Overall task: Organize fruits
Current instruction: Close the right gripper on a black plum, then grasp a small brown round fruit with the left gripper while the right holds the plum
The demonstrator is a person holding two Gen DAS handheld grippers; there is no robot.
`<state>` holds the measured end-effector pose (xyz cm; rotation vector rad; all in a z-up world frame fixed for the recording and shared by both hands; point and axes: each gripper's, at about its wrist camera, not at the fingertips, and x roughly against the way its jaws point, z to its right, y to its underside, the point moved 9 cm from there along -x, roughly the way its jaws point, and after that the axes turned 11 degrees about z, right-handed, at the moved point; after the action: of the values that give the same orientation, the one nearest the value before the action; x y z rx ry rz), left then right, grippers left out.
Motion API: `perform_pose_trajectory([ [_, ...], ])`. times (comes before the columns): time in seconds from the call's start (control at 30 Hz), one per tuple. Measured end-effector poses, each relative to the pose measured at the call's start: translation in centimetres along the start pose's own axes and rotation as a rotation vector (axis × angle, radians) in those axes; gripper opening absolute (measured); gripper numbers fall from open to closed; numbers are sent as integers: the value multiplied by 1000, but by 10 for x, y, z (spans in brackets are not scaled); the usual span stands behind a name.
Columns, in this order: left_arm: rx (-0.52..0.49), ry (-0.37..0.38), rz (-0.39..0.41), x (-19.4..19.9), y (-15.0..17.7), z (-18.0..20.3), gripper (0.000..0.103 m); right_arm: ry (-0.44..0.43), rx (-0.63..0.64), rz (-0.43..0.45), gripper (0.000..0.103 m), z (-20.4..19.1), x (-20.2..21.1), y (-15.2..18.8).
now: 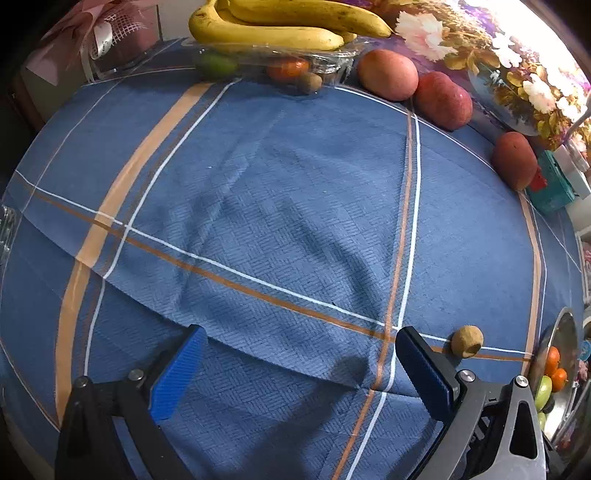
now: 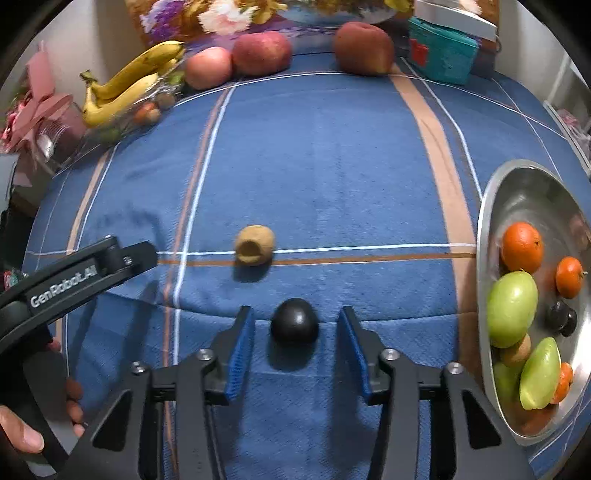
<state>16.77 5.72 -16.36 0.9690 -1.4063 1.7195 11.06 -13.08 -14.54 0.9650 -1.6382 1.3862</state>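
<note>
Now, right gripper [image 2: 296,345] wide apart over the blue cloth [image 2: 332,166], dark plum [image 2: 294,320] lying between its fingertips, untouched, brown kiwi [image 2: 255,244] just beyond, fruit-filled steel bowl [image 2: 532,192] at right, left gripper [image 1: 299,363] wide too, holding nothing

A blue tablecloth [image 1: 280,206] with a woven basket-weave texture covers the table, crossed by white, tan and brown stripes that form large squares; a fold runs across it near the lower part of the left wrist view. At 1 o'clock behind the table stands a floral panel [image 1: 517,66] of white and gold blossoms on purple (strongly lit from the upper right, almost washed out). At 11 o'clock sits a pink ribbon bow [image 2: 44,107] on a dark box. A pale wall [image 2: 99,33] shows at 10 o'clock in the right wrist view. At 1 o'clock there lies a teal pouch [image 2: 441,55], just beside the cloth's far edge.
</note>
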Motion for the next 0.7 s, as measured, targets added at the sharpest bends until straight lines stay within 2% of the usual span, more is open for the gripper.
perform_pose_trajectory([
  [0.17,-14,4,2,4,-2,18,103,14,14,5,29,-7,-5,-4],
  [0.57,-19,16,9,12,0,40,103,-3,-2,-11,28,-2,0,0],
  [0.7,-3,52,44,14,-5,49,103,-18,-53,31,28,10,14,-7],
])
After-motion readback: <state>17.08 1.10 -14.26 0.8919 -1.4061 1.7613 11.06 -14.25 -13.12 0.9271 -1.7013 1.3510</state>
